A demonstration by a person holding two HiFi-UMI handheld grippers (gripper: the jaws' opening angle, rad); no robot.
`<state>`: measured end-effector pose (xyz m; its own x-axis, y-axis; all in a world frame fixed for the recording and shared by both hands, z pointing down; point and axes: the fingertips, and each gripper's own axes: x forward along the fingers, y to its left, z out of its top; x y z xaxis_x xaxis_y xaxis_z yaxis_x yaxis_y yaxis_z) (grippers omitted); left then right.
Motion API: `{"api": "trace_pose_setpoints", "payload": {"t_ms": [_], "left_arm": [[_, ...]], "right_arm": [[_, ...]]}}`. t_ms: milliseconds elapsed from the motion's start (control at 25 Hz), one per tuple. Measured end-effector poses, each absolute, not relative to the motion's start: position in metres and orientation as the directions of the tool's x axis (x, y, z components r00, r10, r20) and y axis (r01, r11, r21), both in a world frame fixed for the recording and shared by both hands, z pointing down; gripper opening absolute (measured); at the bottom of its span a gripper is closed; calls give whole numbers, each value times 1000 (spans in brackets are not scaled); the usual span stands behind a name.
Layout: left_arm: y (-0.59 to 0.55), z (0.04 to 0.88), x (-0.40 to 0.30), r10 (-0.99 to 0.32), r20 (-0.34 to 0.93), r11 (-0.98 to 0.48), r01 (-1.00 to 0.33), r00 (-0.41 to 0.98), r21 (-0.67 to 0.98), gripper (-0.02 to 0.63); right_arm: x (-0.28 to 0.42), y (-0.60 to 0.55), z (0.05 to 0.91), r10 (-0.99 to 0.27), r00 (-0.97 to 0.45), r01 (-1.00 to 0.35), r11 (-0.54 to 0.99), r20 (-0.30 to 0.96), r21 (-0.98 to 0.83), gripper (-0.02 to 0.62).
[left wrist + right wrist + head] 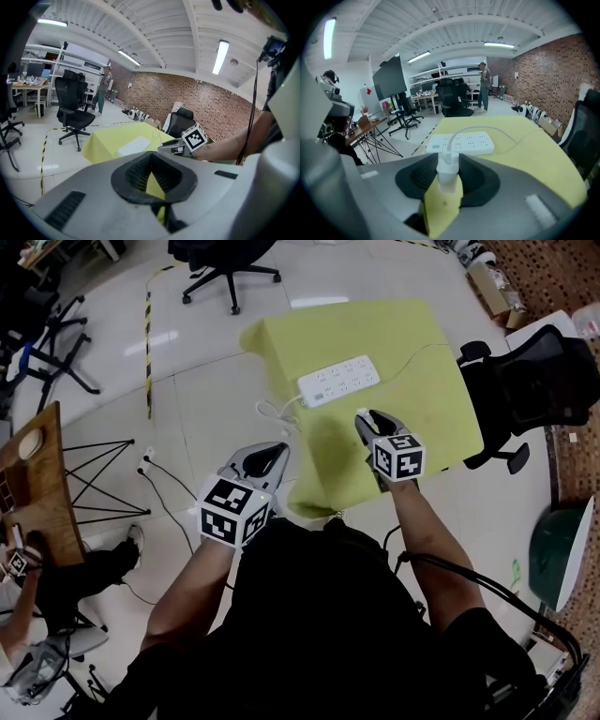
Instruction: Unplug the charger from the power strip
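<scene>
Right hand-held gripper is pinching the white charger: the right gripper view shows the block upright between the two dark pads, which press on both of its sides. The charger is out of the white power strip, near it but apart, on the person's side of it. Its thin white cable arcs up from the top of the block and off to the right across the strip. In the head view the right hand-held gripper points at the near edge of the power strip, which lies flat on the yellow-green tabletop, sockets facing up. A thicker white lead leaves the strip's left end and goes over the tabletop edge. Left hand-held gripper is over the tabletop's near-left edge, well apart from the strip. In the left gripper view its tips are pressed together with nothing between them, only yellow cloth showing through the gap in the pads. A black office chair stands at the tabletop's right side.
</scene>
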<state>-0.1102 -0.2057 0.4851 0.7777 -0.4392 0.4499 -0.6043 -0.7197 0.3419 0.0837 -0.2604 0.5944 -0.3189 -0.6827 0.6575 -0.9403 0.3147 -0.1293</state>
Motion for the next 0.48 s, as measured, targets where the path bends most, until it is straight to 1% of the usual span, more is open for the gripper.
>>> {"api": "trace_pose_setpoints", "payload": {"t_ms": [280, 480], "left_arm": [[-205, 487, -98, -414, 453, -733, -584, 789, 348, 6], [-206, 487, -94, -403, 453, -742, -574, 795, 347, 6]], "right_arm": [[95, -223, 606, -654, -324, -942, 291, 683, -168, 138], [90, -195, 614, -633, -353, -935, 261, 689, -239, 138]]}}
